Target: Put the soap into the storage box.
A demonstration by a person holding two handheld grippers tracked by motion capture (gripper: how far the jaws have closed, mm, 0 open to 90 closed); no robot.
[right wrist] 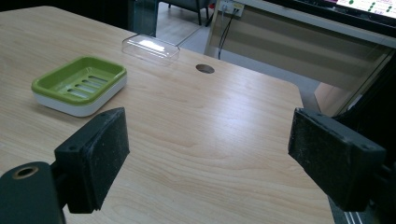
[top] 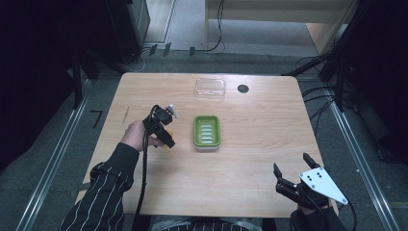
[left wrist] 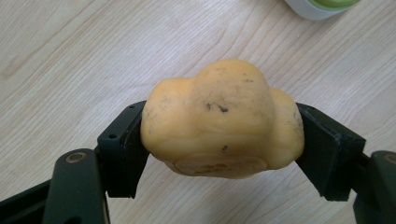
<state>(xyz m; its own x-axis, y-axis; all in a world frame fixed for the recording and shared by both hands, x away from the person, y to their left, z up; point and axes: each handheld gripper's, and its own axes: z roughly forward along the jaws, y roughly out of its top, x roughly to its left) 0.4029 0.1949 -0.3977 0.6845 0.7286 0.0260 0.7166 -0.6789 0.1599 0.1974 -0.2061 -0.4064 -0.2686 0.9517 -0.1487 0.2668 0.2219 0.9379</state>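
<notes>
Left hand-held gripper (left wrist: 222, 140) clamps a yellow soap bar (left wrist: 222, 119) — right hand-held gripper (right wrist: 210, 158) gapes wide, empty.

a: what's my left gripper (left wrist: 219, 154) pinching?
b: a lumpy yellow-orange soap bar (left wrist: 222, 123), waxy, matt, speckled with dirt.
a: and my table?
b: pale wood-grain tabletop (top: 260, 159), smooth; glossy green plastic soap dish (top: 207, 131).

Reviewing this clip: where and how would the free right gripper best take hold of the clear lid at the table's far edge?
Probably across the clear lid's short width, from above: it lies flat and low, its long sides parallel. The right gripper's jaws stand wide open.
</notes>
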